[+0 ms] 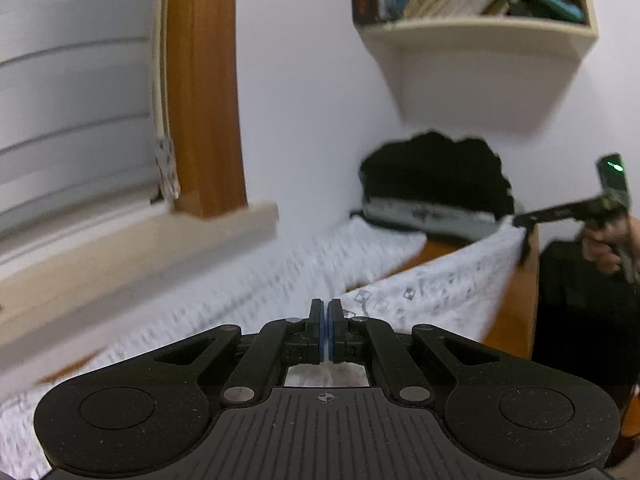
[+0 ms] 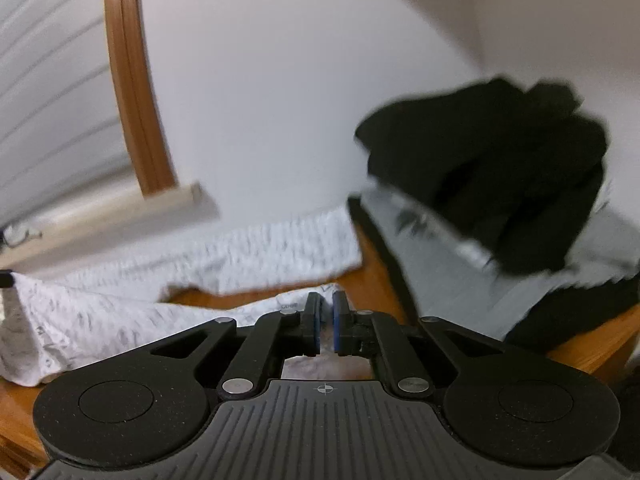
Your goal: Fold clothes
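Observation:
A white garment with a small grey print (image 1: 420, 292) is stretched above the wooden table (image 1: 516, 304). My left gripper (image 1: 324, 304) is shut on one edge of it. My right gripper (image 2: 326, 300) is nearly closed on the other edge of the white garment (image 2: 100, 316). The right gripper also shows in the left wrist view (image 1: 524, 224), pinching the garment's far corner, with a hand behind it. Part of the cloth lies on the table against the wall.
A pile of black and grey clothes (image 1: 432, 184) sits at the back of the table, also in the right wrist view (image 2: 500, 168). A window with wooden frame (image 1: 204, 92) and sill is to the left. A wall shelf of books (image 1: 476, 4) hangs above.

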Demonstrator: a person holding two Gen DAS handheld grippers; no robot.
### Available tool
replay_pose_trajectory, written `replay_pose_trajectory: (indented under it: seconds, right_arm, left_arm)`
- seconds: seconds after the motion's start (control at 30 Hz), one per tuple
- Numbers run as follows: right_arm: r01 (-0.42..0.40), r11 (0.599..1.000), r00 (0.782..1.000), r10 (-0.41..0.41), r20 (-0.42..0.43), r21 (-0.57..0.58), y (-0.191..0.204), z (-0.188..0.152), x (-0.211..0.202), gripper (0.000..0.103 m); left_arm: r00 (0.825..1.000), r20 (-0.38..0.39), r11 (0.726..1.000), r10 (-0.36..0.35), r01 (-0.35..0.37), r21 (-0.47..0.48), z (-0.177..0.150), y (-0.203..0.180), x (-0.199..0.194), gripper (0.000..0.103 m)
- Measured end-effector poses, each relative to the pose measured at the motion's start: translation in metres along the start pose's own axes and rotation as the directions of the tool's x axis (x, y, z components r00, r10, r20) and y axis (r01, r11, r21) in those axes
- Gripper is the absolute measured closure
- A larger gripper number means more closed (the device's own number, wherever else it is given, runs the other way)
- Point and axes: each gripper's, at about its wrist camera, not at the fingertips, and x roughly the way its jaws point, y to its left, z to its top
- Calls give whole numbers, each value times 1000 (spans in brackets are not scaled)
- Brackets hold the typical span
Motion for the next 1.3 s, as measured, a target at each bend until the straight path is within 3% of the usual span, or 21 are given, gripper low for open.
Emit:
replay_pose_trajectory:
  seconds: [0.1,0.2,0.23,0.3,0.4,0.47,0.53,0.73,0.9,1.0,1.03,1.17,1.3]
  right_arm:
    - [20,1000,1000,-20,-8,-12,6,3,10,96]
    - [39,999,999,-39,-16,-23,13,6,20,85]
    - [45,999,999,-46,-19,-27,15,7,23,85]
    - [58,998,998,-59,-24,-35,19,9,30,84]
    - [77,996,996,-79,-31,-47,25,12,40,74]
    - [51,996,997,-54,-47,-72,35,7,49,70]
    - [27,994,997,-34,-68,-102,48,1,58,69]
    - [-41,988,992,22,-122,-152,86,-10,82,66]
    - [-117,977,984,89,-157,-178,123,-12,99,65]
    - [-162,964,977,127,-170,-212,151,-13,107,64]
    - [-172,959,976,134,-171,-226,160,-13,110,64]
    - [-218,938,968,173,-180,-270,193,-12,116,64]
    - [-303,911,945,249,-212,-280,224,-11,116,64]
  left_arm:
    - [998,-44,999,42,-42,0,3,11,29,99]
    - [985,-138,994,104,-106,-11,-7,22,65,98]
    - [981,-154,992,117,-123,-30,-13,28,67,93]
    - [979,-159,988,128,-140,-65,-28,37,57,82]
    - [973,-166,981,163,-178,-82,-47,45,27,78]
    - [972,-168,980,164,-181,-88,-58,45,6,75]
    - [972,-168,980,165,-180,-80,-67,37,-15,59]
    - [973,-195,990,127,-137,-38,-90,4,-37,43]
    - [961,-244,991,132,-135,5,-111,-5,-32,47]
    - [957,-260,991,128,-134,-6,-115,-1,-32,90]
    - [957,-262,991,125,-133,-13,-116,0,-34,99]
    - [963,-239,991,122,-132,-28,-109,-2,-63,100]
    - [961,-253,990,114,-131,-51,-114,-8,-91,100]
